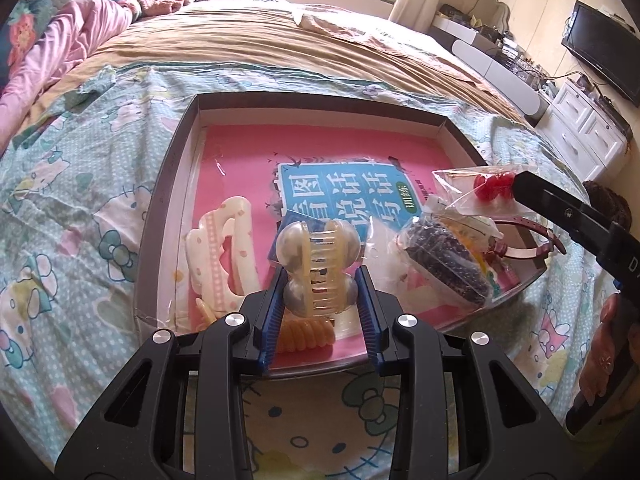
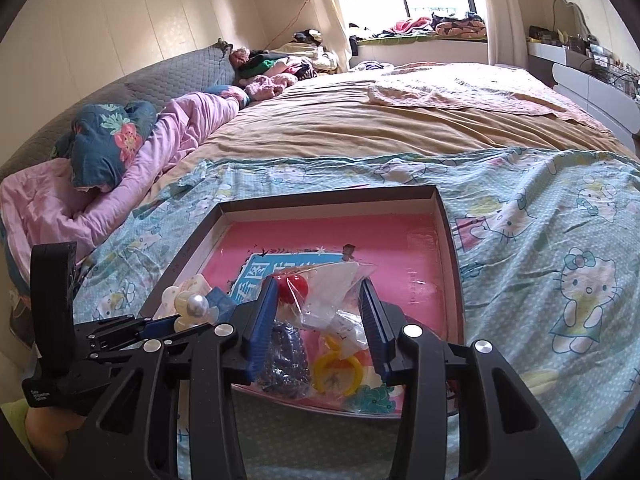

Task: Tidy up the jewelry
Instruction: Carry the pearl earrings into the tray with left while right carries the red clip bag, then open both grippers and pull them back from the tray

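Observation:
A shallow dark box [image 1: 176, 152] with a pink book as its floor lies on the bed; it also shows in the right wrist view [image 2: 450, 240]. My left gripper [image 1: 322, 280] is shut on a clear pearly hair claw clip [image 1: 316, 264], held over the box's near edge. My right gripper [image 2: 318, 292] is shut on a clear plastic bag with red bead earrings [image 2: 294, 286]; the bag also shows in the left wrist view [image 1: 492, 188]. In the box lie a cream hair clip [image 1: 222, 256], an orange twisted hair tie [image 1: 304, 334], a bagged dark bead bracelet [image 1: 448, 268], and a yellow ring [image 2: 334, 374].
The box sits on a Hello Kitty sheet [image 1: 80, 208] over a tan blanket [image 2: 360, 120]. Pink bedding and pillows [image 2: 120, 168] lie at the left. A white dresser [image 1: 584, 132] and a TV [image 1: 604, 52] stand at the right. A dark red headband [image 1: 528, 240] lies at the box's right edge.

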Demonstrator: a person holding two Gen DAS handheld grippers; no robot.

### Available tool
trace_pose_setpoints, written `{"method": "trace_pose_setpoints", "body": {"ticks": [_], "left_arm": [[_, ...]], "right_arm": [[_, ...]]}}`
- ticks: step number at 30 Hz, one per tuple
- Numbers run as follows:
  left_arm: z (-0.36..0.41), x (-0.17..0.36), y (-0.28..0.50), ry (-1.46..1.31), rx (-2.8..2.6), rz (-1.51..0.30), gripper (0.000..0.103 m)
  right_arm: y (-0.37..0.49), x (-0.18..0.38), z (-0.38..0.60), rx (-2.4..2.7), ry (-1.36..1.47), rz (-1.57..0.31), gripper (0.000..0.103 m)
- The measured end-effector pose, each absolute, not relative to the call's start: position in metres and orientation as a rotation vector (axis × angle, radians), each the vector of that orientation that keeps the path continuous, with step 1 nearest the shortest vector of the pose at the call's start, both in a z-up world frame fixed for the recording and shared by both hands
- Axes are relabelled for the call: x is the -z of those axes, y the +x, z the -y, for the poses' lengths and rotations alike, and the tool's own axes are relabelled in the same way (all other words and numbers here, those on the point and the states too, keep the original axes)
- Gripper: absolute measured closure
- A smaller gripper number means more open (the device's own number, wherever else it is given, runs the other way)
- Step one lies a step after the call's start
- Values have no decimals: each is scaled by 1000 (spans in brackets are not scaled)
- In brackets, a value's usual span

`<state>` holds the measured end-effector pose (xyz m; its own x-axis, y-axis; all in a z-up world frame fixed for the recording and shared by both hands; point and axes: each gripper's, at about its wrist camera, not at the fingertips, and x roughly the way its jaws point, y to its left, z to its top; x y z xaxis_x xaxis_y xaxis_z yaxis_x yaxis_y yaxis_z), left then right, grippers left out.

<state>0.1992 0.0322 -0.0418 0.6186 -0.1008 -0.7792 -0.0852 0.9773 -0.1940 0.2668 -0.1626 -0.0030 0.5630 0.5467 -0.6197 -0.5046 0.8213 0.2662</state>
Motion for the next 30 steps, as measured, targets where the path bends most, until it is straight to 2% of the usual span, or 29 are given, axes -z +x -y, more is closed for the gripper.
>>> {"method": "trace_pose_setpoints", "body": {"ticks": [10, 15, 17, 28, 30], "left_arm": [[-38, 42, 199, -221, -7, -899, 76], [-38, 42, 198, -225, -7, -899, 76], [-38, 42, 198, -224, -7, -899, 76], [-38, 41, 198, -221, -8, -897, 76], [-38, 42, 198, -225, -5, -898, 73]], "right_arm": [[268, 15, 154, -610, 45, -789, 63], [269, 18, 155, -597, 47, -802, 57], [267, 18, 155, -596, 44, -799, 51], [253, 11, 167, -586, 55, -780, 37], [248, 8, 171, -582, 63, -772, 32]]}}
